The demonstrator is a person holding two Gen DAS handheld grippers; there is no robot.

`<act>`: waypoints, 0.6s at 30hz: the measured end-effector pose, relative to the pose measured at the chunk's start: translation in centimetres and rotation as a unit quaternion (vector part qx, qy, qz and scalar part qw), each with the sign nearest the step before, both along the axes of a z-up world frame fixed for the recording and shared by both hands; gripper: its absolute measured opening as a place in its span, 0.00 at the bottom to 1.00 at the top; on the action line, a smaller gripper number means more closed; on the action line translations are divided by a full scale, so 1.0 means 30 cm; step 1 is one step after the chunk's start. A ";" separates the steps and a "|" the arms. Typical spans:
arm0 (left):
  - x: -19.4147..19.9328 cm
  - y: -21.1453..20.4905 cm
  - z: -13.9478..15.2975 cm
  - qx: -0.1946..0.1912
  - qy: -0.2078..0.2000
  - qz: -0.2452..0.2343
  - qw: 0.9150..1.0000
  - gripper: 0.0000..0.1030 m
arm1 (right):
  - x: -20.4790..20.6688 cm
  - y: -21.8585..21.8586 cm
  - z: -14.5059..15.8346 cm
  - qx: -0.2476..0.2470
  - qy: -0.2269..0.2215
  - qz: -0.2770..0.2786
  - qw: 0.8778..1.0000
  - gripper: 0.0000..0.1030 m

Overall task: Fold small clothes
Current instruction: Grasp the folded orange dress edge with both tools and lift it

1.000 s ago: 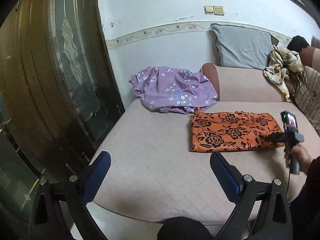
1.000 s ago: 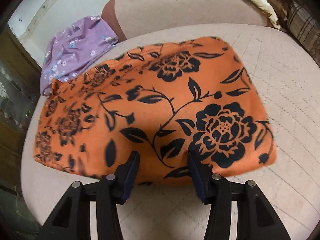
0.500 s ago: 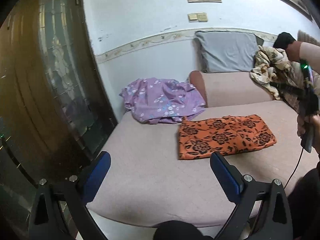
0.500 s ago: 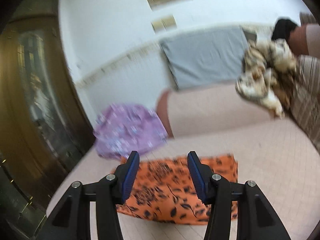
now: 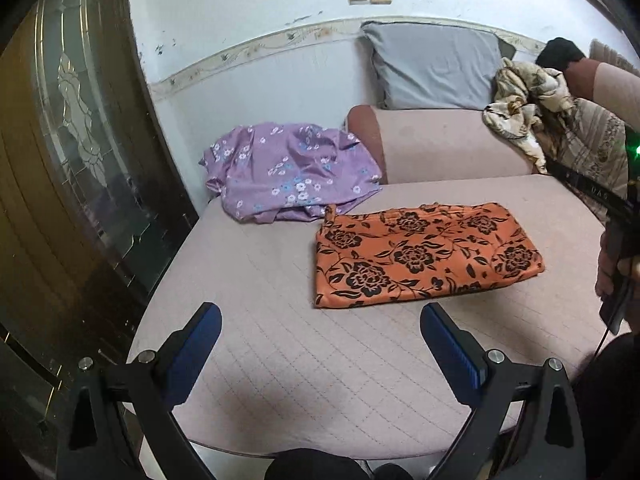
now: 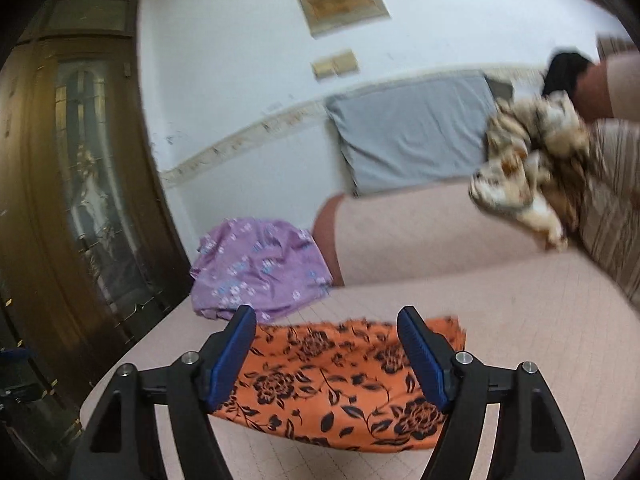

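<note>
A folded orange garment with black flowers lies flat on the pink quilted couch seat. Behind it to the left sits a crumpled purple flowered garment. A cream and brown patterned cloth is heaped on the couch back at the right. My left gripper is open above the seat's front, nothing between its fingers. My right gripper is raised over the orange garment, its jaws opening and empty; the hand holding it shows at the left wrist view's right edge.
A grey pillow leans on the white wall behind the couch's armrest. A dark wooden door with frosted glass stands close at the left. A striped cushion lies at the far right.
My right gripper lifted off the orange garment, tilted up toward the wall, and its jaws widened. My left gripper drifted closer toward the garments, staying open.
</note>
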State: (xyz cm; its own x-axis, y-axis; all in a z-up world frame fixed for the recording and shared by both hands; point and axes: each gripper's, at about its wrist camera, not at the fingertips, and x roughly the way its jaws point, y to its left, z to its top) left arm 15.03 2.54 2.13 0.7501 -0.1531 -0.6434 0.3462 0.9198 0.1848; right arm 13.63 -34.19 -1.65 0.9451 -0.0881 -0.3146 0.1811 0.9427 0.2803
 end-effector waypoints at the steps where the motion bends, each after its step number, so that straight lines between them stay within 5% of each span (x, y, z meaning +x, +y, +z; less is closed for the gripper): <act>1: 0.010 0.002 -0.006 -0.001 0.003 0.005 1.000 0.97 | 0.019 -0.014 -0.025 0.007 0.002 -0.005 1.000 0.74; 12: 0.257 -0.024 -0.074 -0.030 0.030 0.054 0.998 0.97 | 0.160 -0.173 -0.226 0.071 0.067 -0.039 0.994 0.74; 18: 0.524 -0.093 -0.273 -0.053 0.087 0.080 0.992 0.97 | 0.202 -0.243 -0.337 0.137 0.123 -0.029 0.983 0.74</act>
